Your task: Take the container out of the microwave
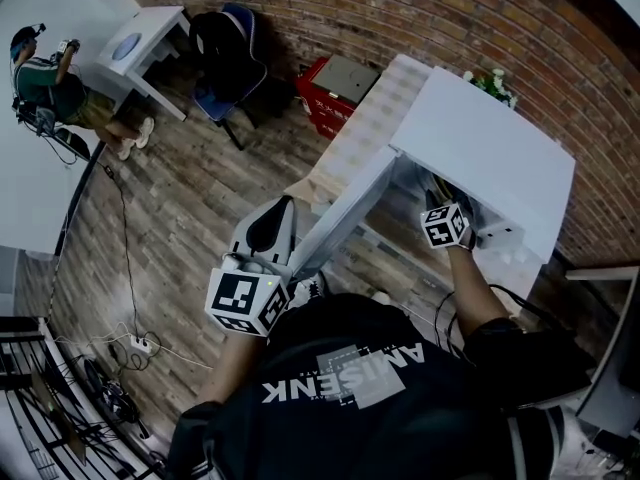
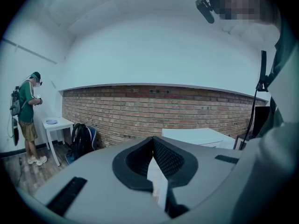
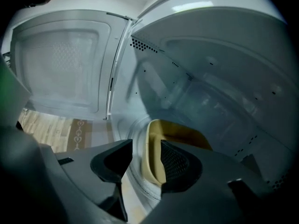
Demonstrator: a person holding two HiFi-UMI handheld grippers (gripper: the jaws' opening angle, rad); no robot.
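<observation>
Two grippers engaged: left gripper pinched the edge of the white microwave door, right gripper stood open astride the rim of the tan plastic container, low-centre in the white microwave cavity; grasping step, likely needing closure, then withdrawal.

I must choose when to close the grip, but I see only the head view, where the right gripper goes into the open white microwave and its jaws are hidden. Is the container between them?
Observer: Yes. The right gripper view shows the rim of a tan, round-cornered plastic container standing between the jaws of the right gripper, which are apart.
Operator: Do both pads touch it?
Observer: No. The container wall lies by the right pad; a gap shows at the left pad.
Operator: What does the left gripper hold?
Observer: The left gripper is shut on the thin edge of the flat white microwave door.
</observation>
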